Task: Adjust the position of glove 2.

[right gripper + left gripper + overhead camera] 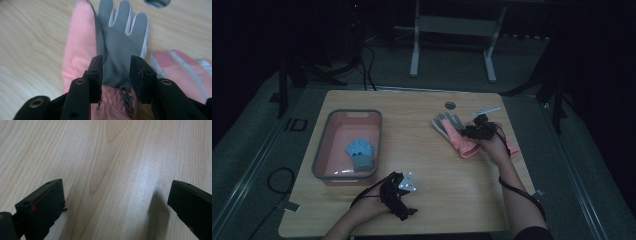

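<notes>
A pink glove with a grey palm (451, 131) lies palm up at the right of the wooden table (422, 165). My right gripper (475, 131) sits over its wrist end. In the right gripper view my right gripper (116, 75) has its jaws apart, with the glove's (117, 37) grey palm between them just above the pink cuff, and the fabric looks flat and unpinched. A second pink glove (180, 67) lies just to the right of it. Near the table's front edge my left gripper (409, 197) stands open over bare wood (116, 202), holding nothing.
A pink basin (323, 145) stands at the table's left with a blue glove (360, 152) inside. A round cable hole (450, 105) is set in the tabletop beyond the gloves. A white frame stands on the floor behind the table.
</notes>
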Demonstrator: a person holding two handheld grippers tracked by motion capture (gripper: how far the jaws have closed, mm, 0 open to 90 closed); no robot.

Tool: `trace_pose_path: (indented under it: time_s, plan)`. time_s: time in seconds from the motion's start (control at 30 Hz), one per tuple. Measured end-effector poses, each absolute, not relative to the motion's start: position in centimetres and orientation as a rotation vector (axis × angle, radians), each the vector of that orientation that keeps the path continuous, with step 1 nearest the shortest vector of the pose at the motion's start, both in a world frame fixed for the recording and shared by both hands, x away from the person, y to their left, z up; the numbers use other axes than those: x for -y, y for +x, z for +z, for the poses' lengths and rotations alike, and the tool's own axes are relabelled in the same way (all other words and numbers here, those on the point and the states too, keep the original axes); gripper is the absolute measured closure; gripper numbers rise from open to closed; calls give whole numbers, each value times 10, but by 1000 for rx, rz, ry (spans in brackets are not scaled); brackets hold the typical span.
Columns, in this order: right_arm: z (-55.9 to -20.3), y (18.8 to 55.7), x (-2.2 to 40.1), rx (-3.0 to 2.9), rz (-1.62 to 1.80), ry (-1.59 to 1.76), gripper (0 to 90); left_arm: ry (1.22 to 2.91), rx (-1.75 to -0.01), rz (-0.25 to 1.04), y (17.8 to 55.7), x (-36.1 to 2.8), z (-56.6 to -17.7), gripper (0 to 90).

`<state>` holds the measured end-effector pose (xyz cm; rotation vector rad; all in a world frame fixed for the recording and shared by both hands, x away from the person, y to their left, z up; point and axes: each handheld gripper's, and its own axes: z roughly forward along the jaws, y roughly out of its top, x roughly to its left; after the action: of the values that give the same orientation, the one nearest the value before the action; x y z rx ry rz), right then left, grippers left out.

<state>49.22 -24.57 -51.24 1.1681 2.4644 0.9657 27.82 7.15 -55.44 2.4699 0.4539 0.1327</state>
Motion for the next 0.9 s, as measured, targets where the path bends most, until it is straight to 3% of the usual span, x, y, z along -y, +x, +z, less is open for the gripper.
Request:
trace_pose_path:
  time_s: [0.2,0.5,0.9]
  plan:
    - [-520,498,238,-2522,852,1135,684,2463,-461,137,279,-73,-555,14]
    - [-519,490,225,-2487,784,1157,867,2468,-450,145,277,-73,-556,14]
    - [-479,440,197,-2282,954,1394,885,2453,-438,149,277,-77,-556,14]
